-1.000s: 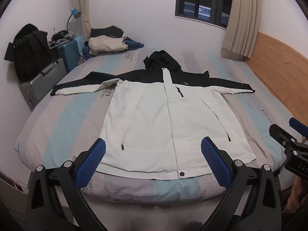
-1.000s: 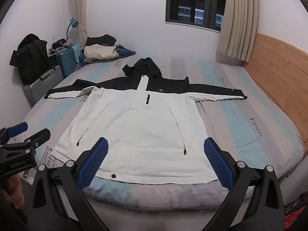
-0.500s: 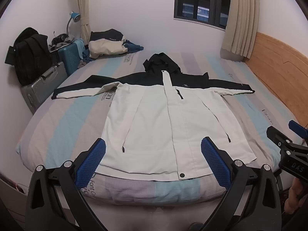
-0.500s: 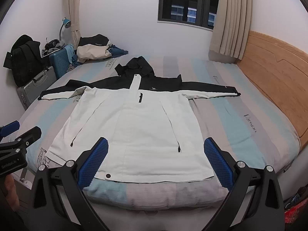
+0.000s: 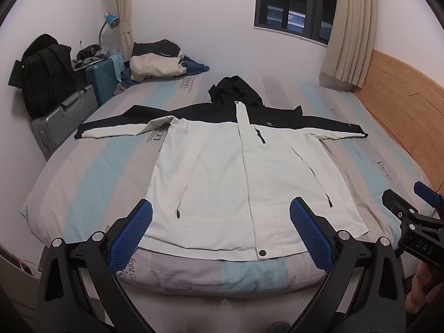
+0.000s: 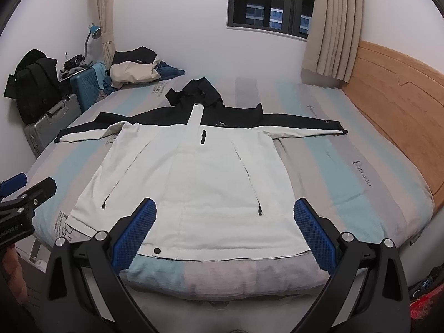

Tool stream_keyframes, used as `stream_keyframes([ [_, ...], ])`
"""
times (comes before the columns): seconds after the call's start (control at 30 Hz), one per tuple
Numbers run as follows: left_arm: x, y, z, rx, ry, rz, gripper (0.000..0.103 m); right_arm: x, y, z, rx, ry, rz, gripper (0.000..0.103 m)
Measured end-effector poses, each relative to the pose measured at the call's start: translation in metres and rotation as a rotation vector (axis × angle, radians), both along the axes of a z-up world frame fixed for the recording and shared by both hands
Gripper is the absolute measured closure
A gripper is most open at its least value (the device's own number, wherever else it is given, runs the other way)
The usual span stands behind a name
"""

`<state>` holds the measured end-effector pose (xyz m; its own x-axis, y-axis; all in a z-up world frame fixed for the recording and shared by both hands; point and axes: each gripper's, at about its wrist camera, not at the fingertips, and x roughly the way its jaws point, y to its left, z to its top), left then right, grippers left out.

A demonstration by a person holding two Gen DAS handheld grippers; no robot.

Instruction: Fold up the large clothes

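Note:
A large white and black hooded jacket (image 5: 222,172) lies flat, front up, on the bed, sleeves spread out to both sides, hem toward me; it also shows in the right wrist view (image 6: 194,177). My left gripper (image 5: 220,234) is open and empty, held off the foot of the bed just before the hem. My right gripper (image 6: 224,231) is open and empty, also held before the hem. Each gripper shows at the edge of the other's view: the right one (image 5: 410,222) and the left one (image 6: 25,199).
The striped mattress (image 5: 91,172) fills the room's middle. A wooden headboard (image 6: 394,105) runs along the right side. Suitcases (image 5: 63,116), a black backpack (image 5: 47,77) and a pile of clothes (image 5: 158,63) sit at the far left. A window (image 6: 269,5) is in the back wall.
Both grippers have shifted slightly relative to the bed; the jacket now sits a little lower and nearer in the views. The jacket has not moved and both grippers stay open.

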<state>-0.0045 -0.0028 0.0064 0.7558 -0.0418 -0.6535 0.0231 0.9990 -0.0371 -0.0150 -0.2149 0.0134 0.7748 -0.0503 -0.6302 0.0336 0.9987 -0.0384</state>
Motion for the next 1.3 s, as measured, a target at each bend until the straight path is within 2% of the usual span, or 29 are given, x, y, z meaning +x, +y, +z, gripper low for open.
stream_keyframes([
  [0.5,0.001,0.006,-0.003,-0.009,0.013,0.003,0.006,0.000,0.000,-0.004,0.004,0.000,-0.008,0.007],
  [0.73,0.018,0.007,-0.016,-0.019,0.029,0.006,0.006,0.012,-0.005,-0.014,0.019,0.006,-0.014,0.007],
  [0.9,0.058,0.004,-0.036,-0.002,0.041,0.000,0.006,0.053,-0.011,-0.031,0.021,0.015,-0.029,0.007],
  [1.07,0.126,0.001,-0.053,0.022,0.027,0.011,0.006,0.114,-0.028,-0.048,0.064,-0.013,-0.040,0.007],
  [1.17,0.164,-0.001,-0.049,0.013,0.021,0.007,0.006,0.150,-0.039,-0.046,0.067,0.007,-0.064,0.007],
  [1.3,0.208,-0.001,-0.031,-0.009,0.050,0.022,0.006,0.199,-0.050,-0.023,0.061,0.054,-0.062,0.007],
])
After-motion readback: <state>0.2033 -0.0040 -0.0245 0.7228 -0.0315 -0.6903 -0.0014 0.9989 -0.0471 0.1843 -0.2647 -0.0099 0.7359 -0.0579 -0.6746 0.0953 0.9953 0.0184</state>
